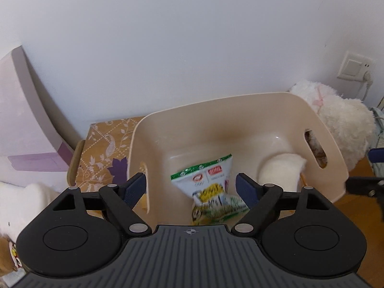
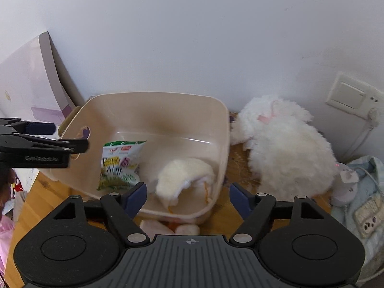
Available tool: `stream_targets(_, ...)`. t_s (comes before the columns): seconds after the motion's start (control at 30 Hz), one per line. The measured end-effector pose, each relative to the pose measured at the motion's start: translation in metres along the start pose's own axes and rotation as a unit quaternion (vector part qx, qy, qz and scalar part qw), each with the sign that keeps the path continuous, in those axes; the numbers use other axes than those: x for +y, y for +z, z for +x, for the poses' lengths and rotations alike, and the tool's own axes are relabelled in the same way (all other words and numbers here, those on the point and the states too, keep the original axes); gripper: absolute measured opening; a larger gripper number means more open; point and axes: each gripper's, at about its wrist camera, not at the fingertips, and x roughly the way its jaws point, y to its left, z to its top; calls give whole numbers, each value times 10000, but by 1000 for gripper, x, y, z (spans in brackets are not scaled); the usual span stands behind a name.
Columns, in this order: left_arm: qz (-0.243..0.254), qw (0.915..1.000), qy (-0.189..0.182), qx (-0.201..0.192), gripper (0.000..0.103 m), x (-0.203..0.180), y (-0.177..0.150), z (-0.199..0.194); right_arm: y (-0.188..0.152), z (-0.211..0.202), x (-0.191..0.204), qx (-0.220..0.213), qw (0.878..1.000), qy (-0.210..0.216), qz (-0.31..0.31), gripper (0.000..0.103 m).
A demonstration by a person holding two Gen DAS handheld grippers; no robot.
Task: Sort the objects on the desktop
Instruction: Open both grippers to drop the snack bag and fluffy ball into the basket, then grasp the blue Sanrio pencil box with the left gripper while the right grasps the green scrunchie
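Blue-padded fingers [image 1: 135,187] of both grippers wide apart, empty, above beige bin [image 1: 216,110] with snack bag [image 1: 208,184].

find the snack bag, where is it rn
Inside the beige bin, on its left side in the right wrist view, the snack bag lies beside the small white plush.

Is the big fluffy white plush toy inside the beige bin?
No, the big fluffy white plush toy lies outside the beige bin, beside its right wall.
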Motion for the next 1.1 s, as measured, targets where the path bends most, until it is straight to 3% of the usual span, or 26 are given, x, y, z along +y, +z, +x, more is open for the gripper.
stream_targets(0.13, -67, 10000, 21, -39, 83, 7, -15, -21, -14, -22, -13, -56, 9999, 52, 83, 83)
stream_targets(0.27, 13, 10000, 16, 58, 84, 11, -39, -34, -33, -36, -26, 51, 9998, 146, 157, 98)
stream_targets(0.43, 22, 9997, 60, 225, 84, 15, -71, -53, -61, -44, -37, 200, 9998, -40, -77, 103)
stream_targets(0.6, -7, 9987, 150, 487, 84, 13, -110, -61, -88, -43, -52, 401, 9988, -157, -218, 103)
stream_targets(0.9, -227, 9925, -198, 1181, 84, 0, -174, -68, -117, -25, -77, 507, 9987, -73, 20, 103)
stream_targets(1.1, -256, 9846, -258, 1707, 84, -7, -203, -50, -132, 3, -83, 992, 9948, -231, -78, 103)
